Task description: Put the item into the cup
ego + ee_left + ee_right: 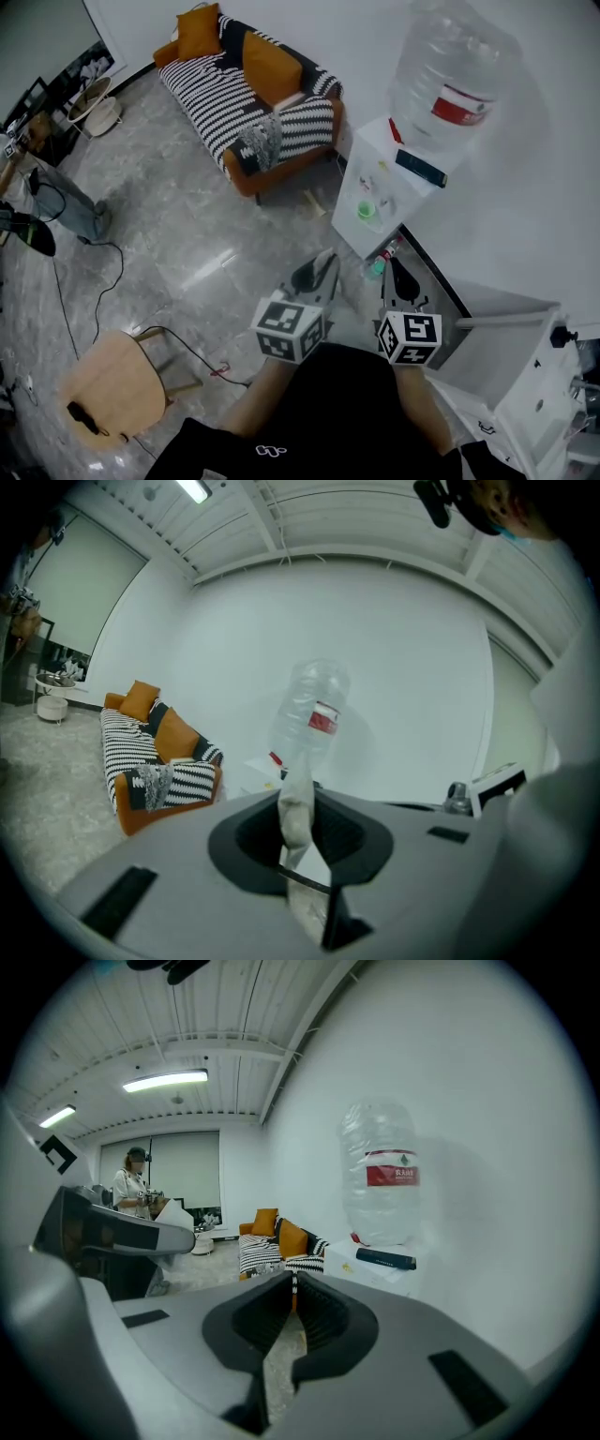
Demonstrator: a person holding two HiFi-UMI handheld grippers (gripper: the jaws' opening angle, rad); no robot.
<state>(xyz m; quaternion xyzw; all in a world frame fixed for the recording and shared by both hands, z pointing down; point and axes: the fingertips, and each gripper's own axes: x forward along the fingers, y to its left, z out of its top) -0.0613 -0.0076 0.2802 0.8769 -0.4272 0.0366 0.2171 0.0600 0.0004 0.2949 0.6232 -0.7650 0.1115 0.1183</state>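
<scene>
The left gripper (326,264) has its fingers (251,838) closed on a thin, pale grey-white sachet (296,810). The sachet stands upright between them and pokes out above the tips. Only the left gripper view shows this grip plainly; in the head view the sachet is no more than a pale sliver at that gripper's front.

The right gripper (392,269) holds nothing. In the right gripper view its fingers (255,1314) are drawn nearly together, with only floor showing through the slit between them.

The head view alone shows the small green cup (367,211). It stands on the surface of a white dispenser cabinet (373,150), ahead of both grippers and apart from the sachet. Neither gripper view shows the cup clearly.

On the same surface a large clear water bottle with a red label (448,80) stands neck down. A dark flat device (420,168) lies beside it, and the right gripper view shows this device too.

A black-and-white striped sofa with orange cushions (246,98) stands against the wall beyond. The head view also takes in a round wooden stool (111,382) on the grey marble floor (178,253) at the person's left.
</scene>
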